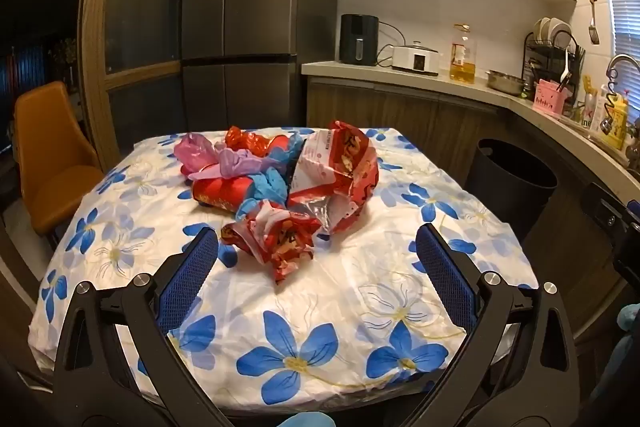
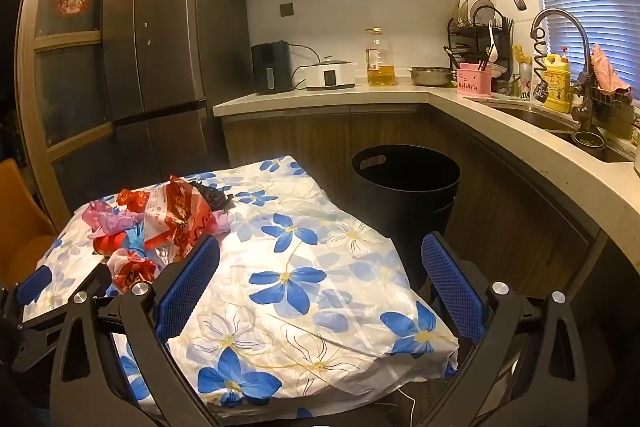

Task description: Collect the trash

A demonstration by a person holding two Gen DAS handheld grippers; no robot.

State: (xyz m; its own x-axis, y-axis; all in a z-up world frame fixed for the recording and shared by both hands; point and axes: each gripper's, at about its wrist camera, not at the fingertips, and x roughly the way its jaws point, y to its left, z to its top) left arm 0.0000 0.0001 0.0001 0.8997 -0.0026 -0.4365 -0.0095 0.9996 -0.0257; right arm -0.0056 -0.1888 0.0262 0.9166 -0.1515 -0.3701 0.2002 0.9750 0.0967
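A heap of trash lies on the flowered tablecloth (image 1: 168, 227): a crumpled red wrapper (image 1: 276, 239) nearest me, a big red-and-white snack bag (image 1: 340, 171), pink plastic (image 1: 200, 151), blue plastic (image 1: 270, 183) and a red can-like roll (image 1: 220, 193). My left gripper (image 1: 316, 251) is open just short of the crumpled wrapper, nothing between its pads. The right wrist view shows the heap (image 2: 160, 227) at the left, beyond my open right gripper (image 2: 320, 255), which hovers over bare cloth (image 2: 312, 287). The left gripper's finger (image 2: 34, 285) shows at the lower left. A black bin (image 2: 404, 187) stands beside the table.
An orange chair (image 1: 48, 155) stands at the table's left. A dark fridge (image 1: 240, 19) is behind. The counter (image 2: 500, 115) wraps around the right with an air fryer (image 2: 272, 67), cooker, oil bottle (image 2: 378, 59), dish rack and sink (image 2: 552, 119). The bin (image 1: 508, 183) stands between table and cabinets.
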